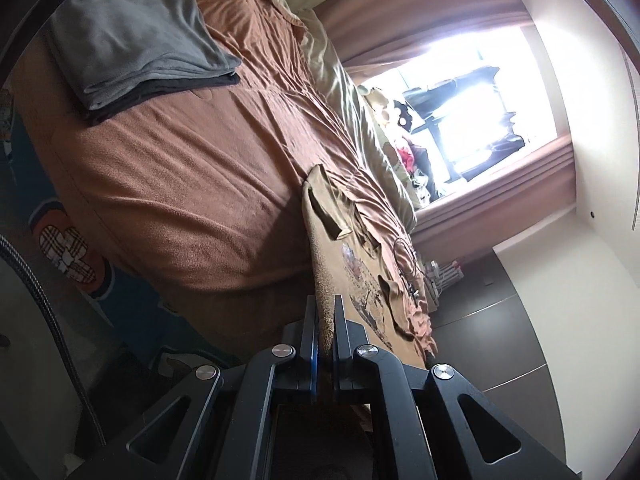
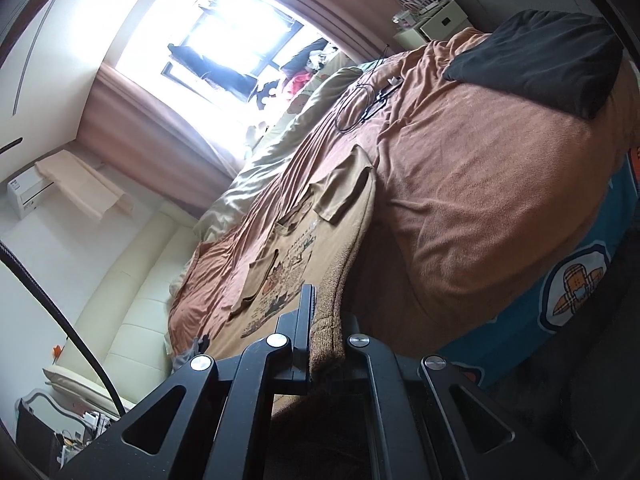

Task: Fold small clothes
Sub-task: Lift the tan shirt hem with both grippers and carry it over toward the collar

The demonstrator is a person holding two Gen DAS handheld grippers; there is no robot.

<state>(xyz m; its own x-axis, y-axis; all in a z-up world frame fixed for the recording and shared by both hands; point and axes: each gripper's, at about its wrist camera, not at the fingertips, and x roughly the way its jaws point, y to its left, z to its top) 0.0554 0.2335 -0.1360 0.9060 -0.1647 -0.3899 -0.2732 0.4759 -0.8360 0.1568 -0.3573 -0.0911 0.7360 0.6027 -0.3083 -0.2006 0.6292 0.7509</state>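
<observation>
Presently, the holdings as I see them.

Item: my left hand-held gripper, clamped on the ribbed hem of a tan sweatshirt; the knit edge stands pinched between the two fingers.

Item: my right hand-held gripper, likewise closed on the same ribbed hem, with the hem bunched over the right-hand finger so that only the left one shows.

Item: the tan sweatshirt, printed front upward, cartoon graphic visible, both sleeves folded in across the chest. It lies on the bed, its hem end lifted in the two grips. From the left wrist view it runs from 6 o'clock toward 1 o'clock; from the right wrist view, from 6 toward 12.

Item: rust-brown blanket covering the bed, creased.

Item: folded grey garments, stacked over a darker piece, at 10 o'clock in the left view, well apart from the sweatshirt.

Item: black folded garment at 2 o'clock in the right view.

Item: thin black cable looped on the blanket beyond the sweatshirt's collar end.

Item: bright window with pink curtains.
</observation>
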